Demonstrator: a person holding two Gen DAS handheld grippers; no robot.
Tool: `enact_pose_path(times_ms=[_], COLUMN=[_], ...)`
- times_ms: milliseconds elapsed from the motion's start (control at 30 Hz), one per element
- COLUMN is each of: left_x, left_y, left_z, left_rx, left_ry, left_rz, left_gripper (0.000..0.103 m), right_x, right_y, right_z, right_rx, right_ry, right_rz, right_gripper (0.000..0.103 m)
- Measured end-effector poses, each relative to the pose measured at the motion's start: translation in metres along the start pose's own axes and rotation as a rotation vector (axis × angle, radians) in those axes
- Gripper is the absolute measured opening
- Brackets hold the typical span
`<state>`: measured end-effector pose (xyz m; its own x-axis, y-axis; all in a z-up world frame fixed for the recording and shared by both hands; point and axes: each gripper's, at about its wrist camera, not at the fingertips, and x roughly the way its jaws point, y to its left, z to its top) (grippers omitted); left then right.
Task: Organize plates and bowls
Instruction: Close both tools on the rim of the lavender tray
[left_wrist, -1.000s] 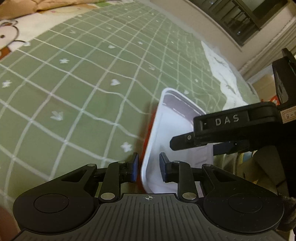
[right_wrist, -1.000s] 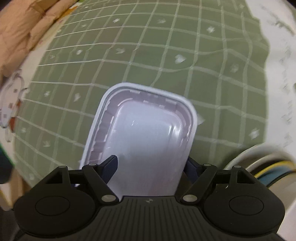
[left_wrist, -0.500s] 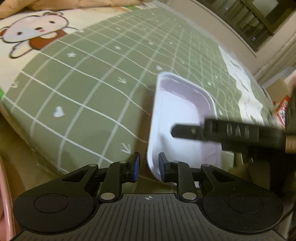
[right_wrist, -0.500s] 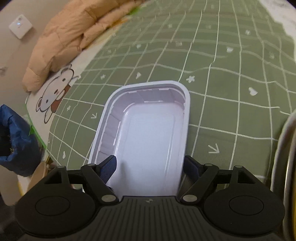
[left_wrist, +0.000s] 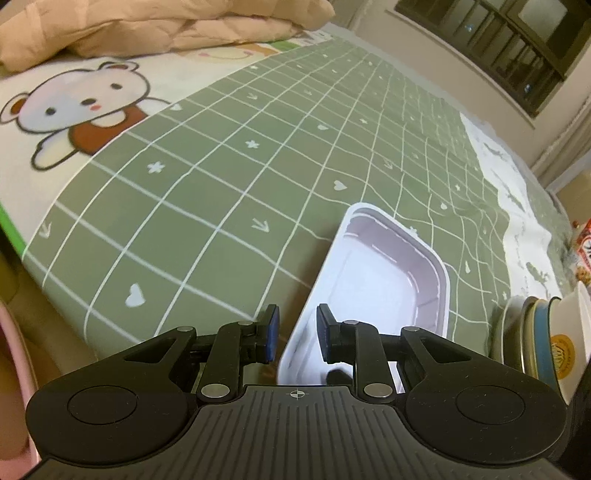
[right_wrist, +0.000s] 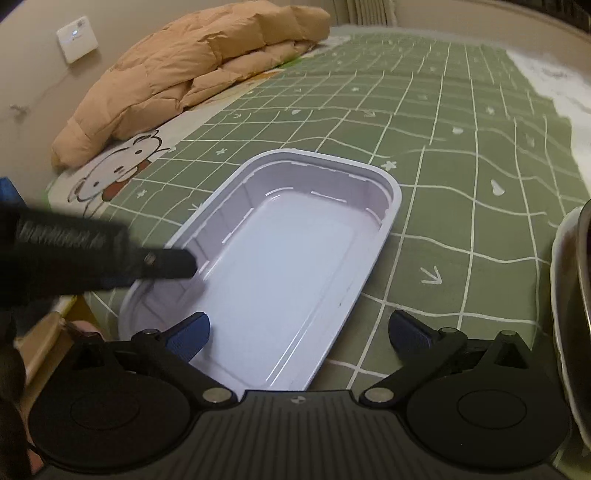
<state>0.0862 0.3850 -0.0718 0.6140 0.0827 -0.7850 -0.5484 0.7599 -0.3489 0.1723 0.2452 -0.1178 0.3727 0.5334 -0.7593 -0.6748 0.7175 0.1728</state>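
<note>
A white rectangular plastic tray (left_wrist: 384, 280) (right_wrist: 295, 258) lies on the green checked bedsheet (left_wrist: 221, 184), its near left corner over the bed's edge. My left gripper (left_wrist: 295, 332) is shut on the tray's near left rim, one pad inside the wall and one outside. In the right wrist view its black finger (right_wrist: 166, 263) shows blurred over that rim. My right gripper (right_wrist: 299, 332) is opening. The tray's near end sits between its jaws, and both blue pads stand off the walls.
A stack of plates and bowls (left_wrist: 535, 332) (right_wrist: 569, 295) stands just right of the tray, with a white cup bearing a yellow emblem (left_wrist: 565, 350). An orange quilt (right_wrist: 184, 74) lies at the far end. The bed's edge (left_wrist: 22, 251) drops away on the left.
The right gripper's jaws have spread wide off the tray's sides. The tray has come down near the bed's edge beside the dish stack. The left gripper stays on the rim.
</note>
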Motion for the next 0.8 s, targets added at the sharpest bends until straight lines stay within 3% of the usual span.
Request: enact_pose_path(times_ms=[167, 300, 400, 467, 633, 733, 800], left_x=[0.01, 0.007, 0.007, 0.008, 0.005, 0.003, 0.0], left_y=[-0.005, 0.0, 0.006, 0.008, 0.001, -0.002, -0.002], left_z=[0.003, 0.001, -0.001, -0.004, -0.017, -0.017, -0.012], left_rx=[0.016, 0.008, -0.007, -0.014, 0.047, 0.051, 0.047], left_ry=[0.028, 0.034, 0.058, 0.078, 0.151, 0.125, 0.055], left_rz=[0.007, -0.007, -0.022, -0.024, -0.081, -0.037, 0.026], left_gripper=[0.025, 0.024, 0.023, 0.021, 0.021, 0.021, 0.021], right_x=[-0.002, -0.013, -0.018, -0.017, -0.014, -0.014, -0.015], right_y=[0.001, -0.01, -0.02, -0.023, -0.033, -0.031, -0.03], right_z=[-0.005, 0.0, 0.007, 0.013, 0.024, 0.024, 0.021], right_rx=[-0.058, -0.031, 0.019, 0.024, 0.039, 0.024, 0.017], right_ry=[-0.013, -0.029, -0.042, -0.05, -0.042, -0.048, -0.046], right_rz=[0.007, 0.093, 0.112, 0.082, 0.077, 0.089, 0.11], right_gripper=[0.103, 0.099, 0.078, 0.049, 0.043, 0.043, 0.043])
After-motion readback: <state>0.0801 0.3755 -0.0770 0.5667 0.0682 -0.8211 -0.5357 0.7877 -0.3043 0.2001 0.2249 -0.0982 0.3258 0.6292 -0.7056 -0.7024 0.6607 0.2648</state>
